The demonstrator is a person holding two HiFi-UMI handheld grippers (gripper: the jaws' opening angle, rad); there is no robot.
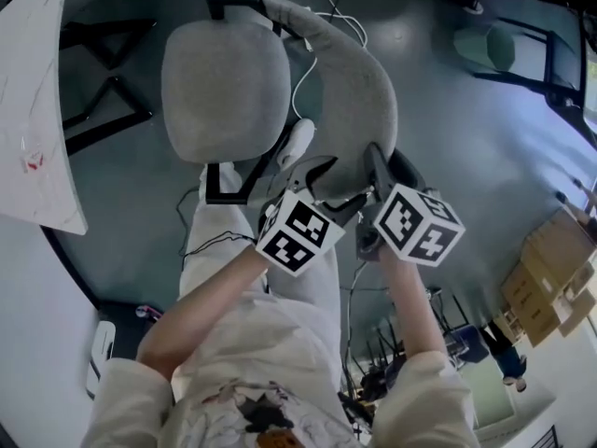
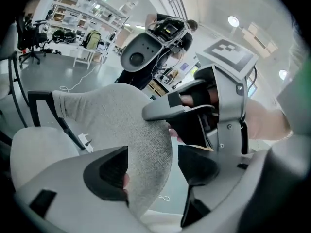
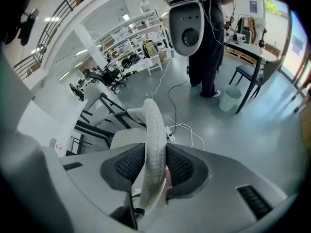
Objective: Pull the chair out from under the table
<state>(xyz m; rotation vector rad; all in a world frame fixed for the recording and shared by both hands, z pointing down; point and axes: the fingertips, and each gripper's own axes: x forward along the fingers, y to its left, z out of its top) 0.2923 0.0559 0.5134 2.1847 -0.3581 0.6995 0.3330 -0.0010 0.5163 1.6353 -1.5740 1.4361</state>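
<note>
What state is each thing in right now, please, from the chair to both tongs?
chair, upright, seat out from under the table.
backrest, top edge held.
left tongs, open, straddling the backrest edge without clamping it.
right tongs, shut on the backrest edge.

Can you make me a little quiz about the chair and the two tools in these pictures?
1. True or false: the right tool is clamped on the chair back.
2. What colour is the chair seat? A red, B grey, C blue.
3. Fill in the gap: the jaws of the left tool are ____ (open or shut).

Key: 1 true; 2 B; 3 open.
</note>
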